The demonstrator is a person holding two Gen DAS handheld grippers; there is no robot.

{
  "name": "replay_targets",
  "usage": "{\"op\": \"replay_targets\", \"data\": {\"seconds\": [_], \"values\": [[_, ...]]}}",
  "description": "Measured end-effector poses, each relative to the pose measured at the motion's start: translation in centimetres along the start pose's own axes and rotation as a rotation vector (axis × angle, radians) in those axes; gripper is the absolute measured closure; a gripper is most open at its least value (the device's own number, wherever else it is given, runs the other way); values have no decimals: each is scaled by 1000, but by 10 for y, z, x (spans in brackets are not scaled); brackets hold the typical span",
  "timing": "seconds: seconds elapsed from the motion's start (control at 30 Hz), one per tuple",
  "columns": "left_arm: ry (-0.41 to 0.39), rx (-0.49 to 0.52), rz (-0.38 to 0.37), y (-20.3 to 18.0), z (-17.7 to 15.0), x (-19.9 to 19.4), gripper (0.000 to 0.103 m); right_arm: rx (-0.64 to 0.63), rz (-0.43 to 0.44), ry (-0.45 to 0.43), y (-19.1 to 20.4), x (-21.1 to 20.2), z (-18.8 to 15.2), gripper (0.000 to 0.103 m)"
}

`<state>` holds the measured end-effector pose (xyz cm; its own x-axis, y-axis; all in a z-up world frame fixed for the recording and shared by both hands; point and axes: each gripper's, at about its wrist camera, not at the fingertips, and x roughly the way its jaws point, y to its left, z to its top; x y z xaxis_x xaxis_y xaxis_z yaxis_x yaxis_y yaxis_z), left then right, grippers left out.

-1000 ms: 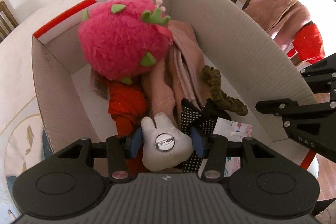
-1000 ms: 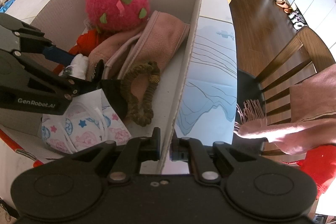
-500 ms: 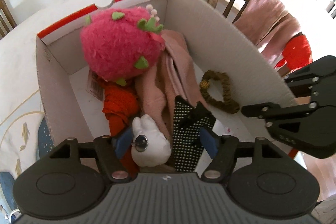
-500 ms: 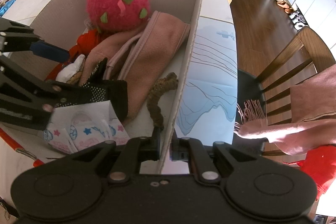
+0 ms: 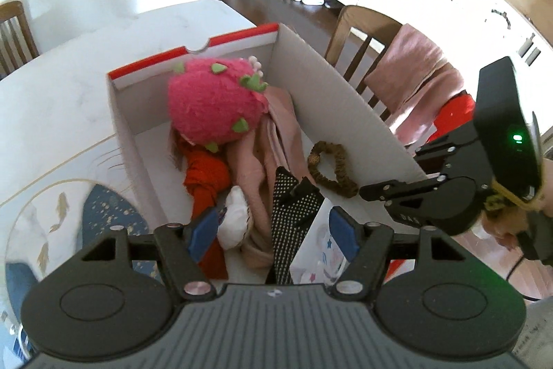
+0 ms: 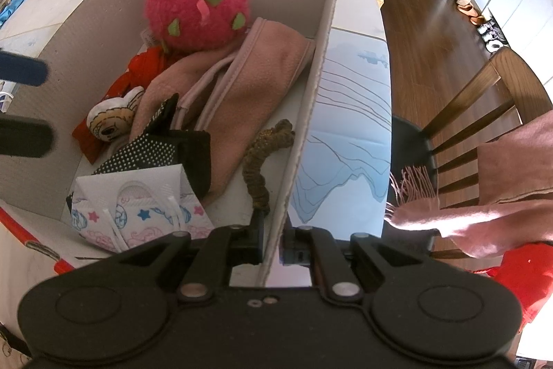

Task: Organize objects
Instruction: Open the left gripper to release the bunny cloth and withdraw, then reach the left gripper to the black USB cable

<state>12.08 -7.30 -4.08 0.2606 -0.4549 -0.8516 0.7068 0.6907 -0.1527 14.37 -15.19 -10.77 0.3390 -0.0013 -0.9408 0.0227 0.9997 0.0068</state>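
Note:
A cardboard box (image 5: 338, 106) with a red rim stands on the table. In it lie a pink strawberry plush (image 5: 216, 104), a pink cloth (image 5: 273, 140), an orange cloth (image 5: 205, 178), a small white plush badge (image 5: 235, 217), a black dotted item (image 5: 293, 206), a brown scrunchie (image 5: 330, 168) and printed face masks (image 6: 138, 213). My left gripper (image 5: 273, 232) is open and empty, above the box's near end. My right gripper (image 6: 273, 241) is shut on the box's side wall (image 6: 311, 99).
The box sits on a white table (image 5: 52, 106) with a patterned mat (image 6: 349, 127). Wooden chairs (image 5: 359, 37) draped with pink cloth (image 5: 411, 75) stand beside the table. Wooden floor (image 6: 432, 23) lies beyond.
My left gripper let go of the white plush badge, opened wide and pulled up and back from the box. The badge now lies among the cloths. The right gripper keeps its hold on the wall.

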Motion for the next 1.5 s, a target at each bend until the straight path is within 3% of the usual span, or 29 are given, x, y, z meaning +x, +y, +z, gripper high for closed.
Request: {"op": "replay_targets", "data": {"seconds": [0.1,0.2,0.77,0.9,1.0,1.17,1.33,1.5], "values": [[-11,-36,2,9,-8,-15,33,-4,0,1,0,0,0,96],[-33,-70,23,19,-16,-29,26,-5,3,2,0,-1,0,95],[-86,-372,231,127,-84,-73,18,-13,2,6,1,-1,1,95],[-70,-433,285,147,-101,-72,2,-13,2,6,1,-1,1,95],[-61,-454,298,157,-109,-68,2,-13,2,6,1,-1,1,95],[-10,-344,348,151,-116,-52,2,-12,2,7,1,0,1,95],[30,-185,348,133,-115,-33,2,-12,2,7,1,-1,1,95],[55,-130,340,126,-113,-19,2,-12,1,7,1,-1,1,95]]}}
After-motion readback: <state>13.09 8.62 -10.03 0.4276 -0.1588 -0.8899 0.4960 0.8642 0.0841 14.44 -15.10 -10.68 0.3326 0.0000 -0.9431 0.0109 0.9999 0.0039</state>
